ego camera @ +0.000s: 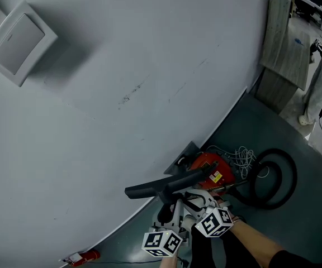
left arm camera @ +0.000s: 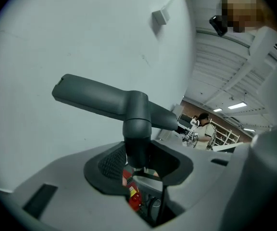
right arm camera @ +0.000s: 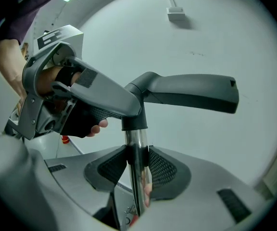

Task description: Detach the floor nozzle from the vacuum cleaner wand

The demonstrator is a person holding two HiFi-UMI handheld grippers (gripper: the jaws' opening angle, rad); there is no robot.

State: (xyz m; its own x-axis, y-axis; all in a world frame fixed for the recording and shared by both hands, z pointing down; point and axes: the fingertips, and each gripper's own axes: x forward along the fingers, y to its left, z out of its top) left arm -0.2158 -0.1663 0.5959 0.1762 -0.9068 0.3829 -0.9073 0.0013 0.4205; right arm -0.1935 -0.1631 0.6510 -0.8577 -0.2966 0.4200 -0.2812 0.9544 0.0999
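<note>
**Operator:** Report the state of the left gripper.

**Inspector:** The left gripper (left arm camera: 138, 163) is closed on the floor nozzle (left arm camera: 102, 101). Both black pads press the dark grey neck, low in the centre of the left gripper view. (The right gripper view shows the same grip from the opposite side: a long grey finger lies against the nozzle's collar, with a gloved hand (right arm camera: 76, 117) behind it at the left of the frame.)

**Operator:** And the right gripper?

**Inspector:** The right gripper (right arm camera: 137, 170) is clamped on the wand (right arm camera: 137, 186), the shiny metal tube. The textured pads touch it on both sides, just below the collar.

**Operator:** Location of the nozzle?

**Inspector:** In the head view it sits at lower centre, directly above the two marker cubes. Its bar runs crosswise against the pale wall (ego camera: 122, 66), and its neck points down toward the grippers. The collar is seated on the wand, so the two parts are still joined.

**Operator:** The remainder of the machine?

**Inspector:** The red vacuum cleaner (ego camera: 208, 169) lies on the dark floor (ego camera: 261, 127), right of centre near the bottom edge and close to the foot of the wall. A black hose (ego camera: 281, 177) loops on its right. A bundle of white cable (ego camera: 242, 159) lies between the body and that loop.
</note>
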